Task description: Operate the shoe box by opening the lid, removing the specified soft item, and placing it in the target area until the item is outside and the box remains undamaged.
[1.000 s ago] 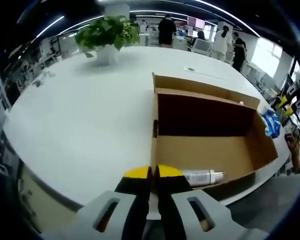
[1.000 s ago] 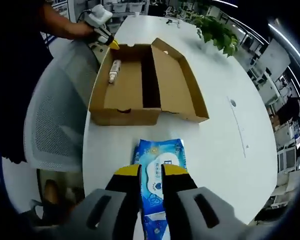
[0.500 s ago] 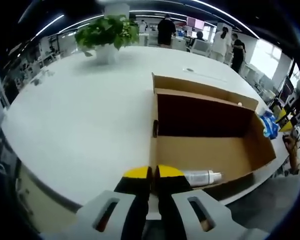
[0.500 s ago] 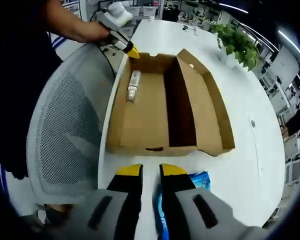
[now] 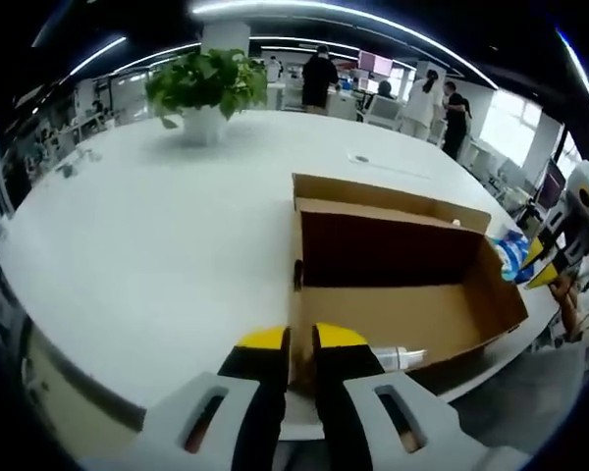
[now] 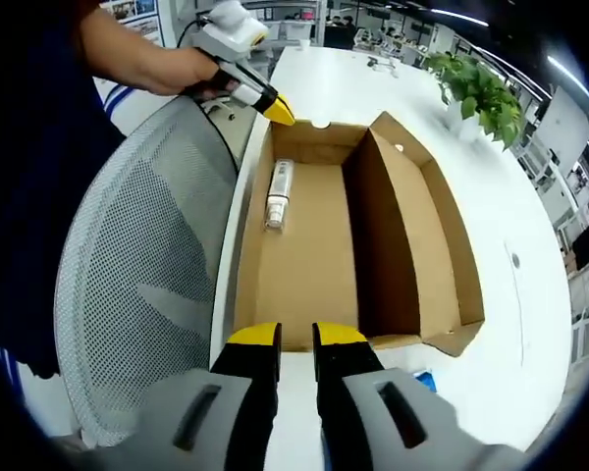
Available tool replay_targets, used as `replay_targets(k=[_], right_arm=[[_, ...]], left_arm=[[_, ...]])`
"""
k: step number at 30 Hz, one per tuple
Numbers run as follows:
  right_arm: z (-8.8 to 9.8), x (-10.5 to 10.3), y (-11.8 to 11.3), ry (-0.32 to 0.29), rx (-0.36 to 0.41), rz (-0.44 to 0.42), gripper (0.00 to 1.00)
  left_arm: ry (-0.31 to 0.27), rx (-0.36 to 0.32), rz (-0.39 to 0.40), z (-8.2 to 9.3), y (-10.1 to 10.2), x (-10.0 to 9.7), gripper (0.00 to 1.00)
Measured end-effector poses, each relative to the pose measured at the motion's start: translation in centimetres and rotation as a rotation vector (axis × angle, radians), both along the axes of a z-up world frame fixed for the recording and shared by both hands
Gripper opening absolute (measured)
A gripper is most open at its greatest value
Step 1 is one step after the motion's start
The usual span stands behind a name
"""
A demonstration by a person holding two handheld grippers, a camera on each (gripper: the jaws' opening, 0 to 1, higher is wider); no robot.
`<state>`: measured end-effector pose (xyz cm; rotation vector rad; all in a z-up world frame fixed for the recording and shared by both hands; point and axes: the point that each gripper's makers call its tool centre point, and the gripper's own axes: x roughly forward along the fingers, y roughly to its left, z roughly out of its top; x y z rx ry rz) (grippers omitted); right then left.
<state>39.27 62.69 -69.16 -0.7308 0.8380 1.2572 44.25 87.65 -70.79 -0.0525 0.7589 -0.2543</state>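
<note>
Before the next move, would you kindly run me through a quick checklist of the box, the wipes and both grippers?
1. Lid open: ok, the shoe box lies open on the table.
2. Wipes pack outside the box: ok, it lies on the table beside the box's far end.
3. Box undamaged: ok, no tears visible.
4. Right gripper empty: ok, jaws slightly apart with nothing between.
5. Left gripper clear of box: cannot tell, its tips sit at the near wall.
6. Box empty: not ok, a white bottle lies inside.

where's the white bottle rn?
In the right gripper view the white bottle lies on the open shoe box's floor, near the far wall by the left hand-held gripper.
</note>
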Motion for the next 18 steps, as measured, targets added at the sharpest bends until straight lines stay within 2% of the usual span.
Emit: replay_targets(k=[3, 4, 8, 9, 10, 11, 12, 13, 14, 15, 16, 17, 18], right_arm=[[0.0, 0.3, 0.9, 0.006, 0.011, -0.003, 0.11], [0.0, 0.4, 1.3, 0.006, 0.019, -0.006, 0.11], [-0.3, 0.5, 2.5, 0.014, 0.028, -0.002, 0.11], [-0.6, 0.4, 2.8, 0.019, 0.027, 0.003, 0.11], [-0.7, 0.4, 3.1, 0.021, 0.026, 0.005, 0.11], [-0.9, 0.4, 3.4, 0.025, 0.027, 0.006, 0.10], [-1.0, 0.4, 3.6, 0.029, 0.029, 0.007, 0.10], [-1.2, 0.4, 3.9, 0.041, 0.035, 0.005, 0.10], [-1.3, 0.4, 4.1, 0.043, 0.035, 0.005, 0.10], [-1.6, 0.4, 4.3, 0.049, 0.036, 0.002, 0.10], [-1.7, 0.4, 4.4, 0.054, 0.037, 0.001, 0.10], [-1.9, 0.5, 4.6, 0.061, 0.041, -0.004, 0.10], [-2.0, 0.5, 4.7, 0.065, 0.042, -0.007, 0.10]], left_arm=[[-0.030, 0.014, -0.053, 1.0, -0.6, -0.2, 0.10], [-0.056, 0.010, -0.087, 1.8, -1.1, 0.0, 0.10], [-0.051, 0.055, -0.305, 2.9, -3.6, -0.5, 0.22], [-0.047, 0.083, -0.386, 3.1, -4.3, -0.6, 0.22], [-0.063, 0.111, -0.441, 3.3, -4.7, -0.6, 0.19], [-0.051, 0.118, -0.543, 3.1, -5.7, -1.0, 0.17], [-0.021, 0.114, -0.598, 2.8, -6.2, -1.4, 0.16], [-0.028, 0.113, -0.667, 2.8, -6.8, -1.4, 0.13], [0.005, 0.079, -0.739, 2.5, -7.6, -2.1, 0.10], [0.065, 0.055, -0.783, 2.1, -7.9, -2.9, 0.10], [0.028, 0.082, -0.803, 2.1, -7.9, -2.3, 0.07], [0.009, 0.134, -0.895, 1.8, -8.0, -2.4, 0.05], [0.046, 0.144, -0.946, 1.2, -8.1, -2.9, 0.07]])
